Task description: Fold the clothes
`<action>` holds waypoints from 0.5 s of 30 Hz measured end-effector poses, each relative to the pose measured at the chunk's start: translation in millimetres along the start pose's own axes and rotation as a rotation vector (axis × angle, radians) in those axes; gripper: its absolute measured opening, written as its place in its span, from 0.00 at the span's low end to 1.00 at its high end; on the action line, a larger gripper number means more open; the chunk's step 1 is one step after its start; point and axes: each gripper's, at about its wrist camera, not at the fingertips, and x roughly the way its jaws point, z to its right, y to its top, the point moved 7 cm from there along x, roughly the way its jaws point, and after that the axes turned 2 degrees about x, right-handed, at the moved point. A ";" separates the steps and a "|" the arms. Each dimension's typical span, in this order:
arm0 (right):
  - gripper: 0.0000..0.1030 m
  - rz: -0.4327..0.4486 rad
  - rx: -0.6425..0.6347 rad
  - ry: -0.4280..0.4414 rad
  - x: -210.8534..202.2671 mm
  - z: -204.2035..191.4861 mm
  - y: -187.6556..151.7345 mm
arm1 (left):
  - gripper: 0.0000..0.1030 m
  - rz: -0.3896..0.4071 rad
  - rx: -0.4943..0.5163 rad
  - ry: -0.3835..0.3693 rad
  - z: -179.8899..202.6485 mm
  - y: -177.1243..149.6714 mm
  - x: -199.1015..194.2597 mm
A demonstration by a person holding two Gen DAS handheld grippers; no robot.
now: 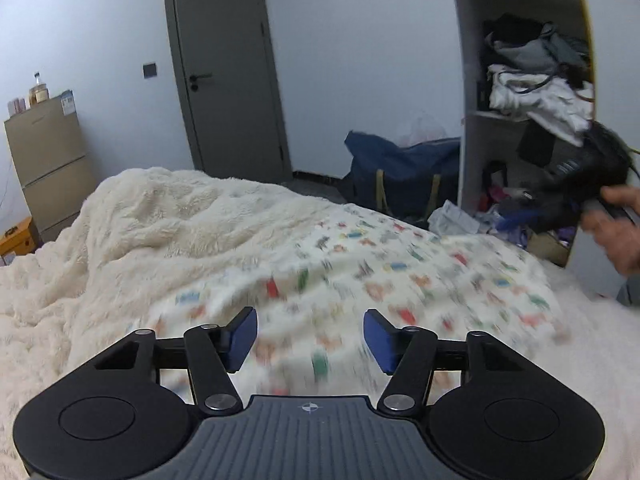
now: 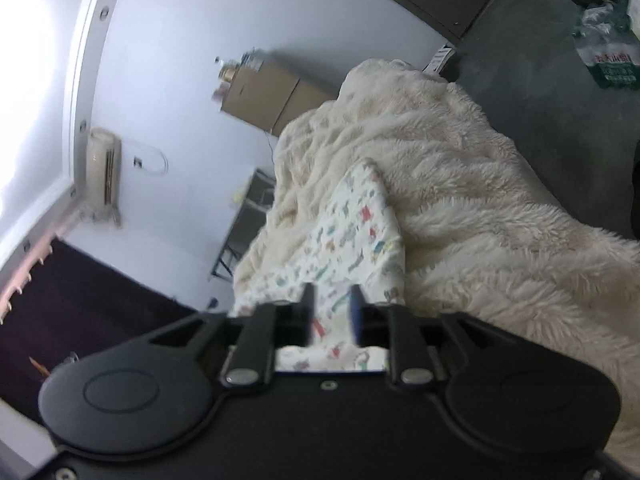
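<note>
Your left hand-held gripper (image 1: 310, 334) hovers at lower centre, blue pads apart, nothing between them, over the printed garment (image 1: 360, 272) spread on the fluffy blanket (image 1: 160, 216). Your right hand-held gripper (image 2: 332, 310) stands part-open over that garment's edge.

Colours noted. White cloth printed with small multicoloured motifs (image 1: 360, 272): red, green, blue, orange marks, blurred. Fluffy cream plush blanket (image 1: 168, 220): plain, no pattern. Left black gripper (image 1: 310, 338): blue pads (image 1: 244, 332), grey ribbed body. Right black gripper (image 2: 332, 312): one blue pad visible. Grey door (image 1: 228, 68), pale bluish-white wall (image 1: 344, 48). Tan cardboard-coloured cabinet (image 1: 50, 160). Navy bag with olive straps (image 1: 404, 172). White shelf unit (image 1: 468, 120).
</note>
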 end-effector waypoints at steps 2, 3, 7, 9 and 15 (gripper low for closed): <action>0.47 0.016 -0.039 -0.035 4.8 2.9 -2.0 | 0.47 -0.028 -0.011 0.014 -10.8 14.8 21.8; 0.53 0.014 -0.050 -0.043 9.0 6.7 -3.9 | 0.47 -0.045 -0.015 0.020 -14.3 17.0 31.1; 0.55 0.014 -0.038 -0.093 20.2 29.0 -7.6 | 0.48 -0.143 -0.004 0.034 -21.3 2.1 72.5; 0.55 -0.003 -0.018 -0.083 25.5 37.8 -11.4 | 0.53 -0.204 0.053 0.015 -12.3 -21.7 86.9; 0.56 -0.036 0.023 0.002 34.1 42.1 -18.2 | 0.63 -0.229 0.043 -0.030 -17.7 -24.8 84.1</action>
